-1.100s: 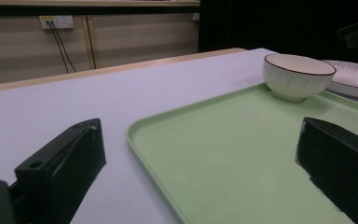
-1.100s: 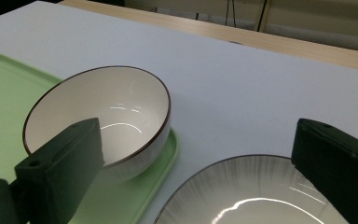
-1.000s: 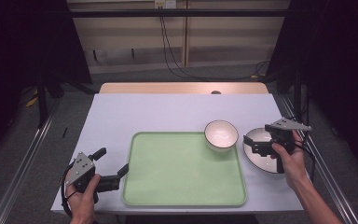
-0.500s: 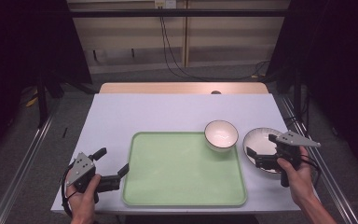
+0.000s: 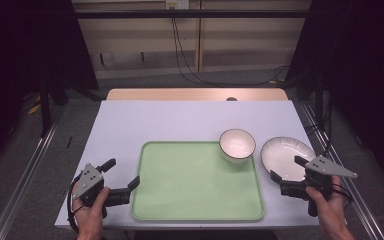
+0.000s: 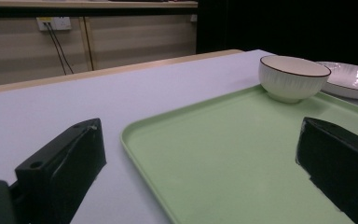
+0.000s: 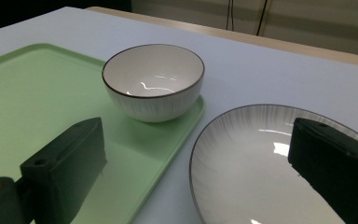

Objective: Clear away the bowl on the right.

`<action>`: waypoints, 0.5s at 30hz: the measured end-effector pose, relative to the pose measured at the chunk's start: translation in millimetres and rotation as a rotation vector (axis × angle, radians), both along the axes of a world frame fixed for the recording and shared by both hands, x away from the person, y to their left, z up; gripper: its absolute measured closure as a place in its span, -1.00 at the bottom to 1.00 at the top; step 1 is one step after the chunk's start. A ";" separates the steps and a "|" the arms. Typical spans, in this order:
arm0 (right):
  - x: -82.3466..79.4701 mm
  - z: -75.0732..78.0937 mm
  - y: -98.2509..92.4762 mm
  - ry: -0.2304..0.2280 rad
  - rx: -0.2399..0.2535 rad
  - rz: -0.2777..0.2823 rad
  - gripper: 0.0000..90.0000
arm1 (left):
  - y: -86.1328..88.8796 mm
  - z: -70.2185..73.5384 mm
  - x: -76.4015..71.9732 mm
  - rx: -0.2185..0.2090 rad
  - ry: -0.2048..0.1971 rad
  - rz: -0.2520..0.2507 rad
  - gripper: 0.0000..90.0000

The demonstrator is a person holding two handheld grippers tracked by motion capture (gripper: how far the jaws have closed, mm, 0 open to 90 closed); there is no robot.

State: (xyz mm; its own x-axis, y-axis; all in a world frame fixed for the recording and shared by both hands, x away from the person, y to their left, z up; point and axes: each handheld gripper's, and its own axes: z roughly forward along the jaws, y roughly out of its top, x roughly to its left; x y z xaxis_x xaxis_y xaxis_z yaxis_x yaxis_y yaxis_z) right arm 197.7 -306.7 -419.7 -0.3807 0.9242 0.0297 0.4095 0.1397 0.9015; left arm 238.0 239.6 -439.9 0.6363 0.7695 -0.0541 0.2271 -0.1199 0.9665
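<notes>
A pale green tray (image 5: pixel 190 185) lies on the table's near half. A white bowl (image 5: pixel 237 145) with a dark rim stands on the tray's far right corner. To the right of the tray a white ribbed plate (image 5: pixel 286 152) rests on the table. My right gripper (image 5: pixel 286 168) is open over the plate's near edge, holding nothing. In the right gripper view its jaws stand wide apart over the plate (image 7: pixel 256 158), with the bowl (image 7: pixel 154 84) ahead. My left gripper (image 5: pixel 123 172) is open at the tray's near left corner, empty, looking across the tray (image 6: pixel 242 154) toward the bowl (image 6: pixel 292 79).
The table (image 5: pixel 180 120) is pale lavender with a wooden strip along its far edge. Metal rails (image 5: pixel 25 170) run along the floor on both sides. Cables (image 5: pixel 185 55) hang down the back wall. The plate sits close to the table's right edge.
My right gripper has drawn back from above the plate toward the table's near edge, still open. The left gripper, tray, bowl and plate have not moved.
</notes>
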 end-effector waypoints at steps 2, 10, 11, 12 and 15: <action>-5.4 -2.1 -1.4 -0.003 0.008 -0.004 -0.92 | 0.1 -0.3 0.7 0.003 0.004 -0.001 -0.97; -21.0 -11.1 -5.7 -0.022 0.020 -0.010 -0.93 | 0.0 0.0 -0.4 0.003 0.002 0.004 -0.97; -22.1 -13.3 -6.3 -0.017 0.024 -0.011 -0.93 | 0.1 0.0 -0.5 0.002 0.002 0.005 -0.97; -22.9 -14.5 -6.6 -0.018 0.018 -0.017 -0.93 | 0.3 0.0 -0.5 0.003 0.002 0.005 -0.97; -25.3 -16.0 -9.5 -0.032 0.034 -0.010 -0.94 | 0.9 0.1 -0.4 0.006 0.002 0.005 -0.97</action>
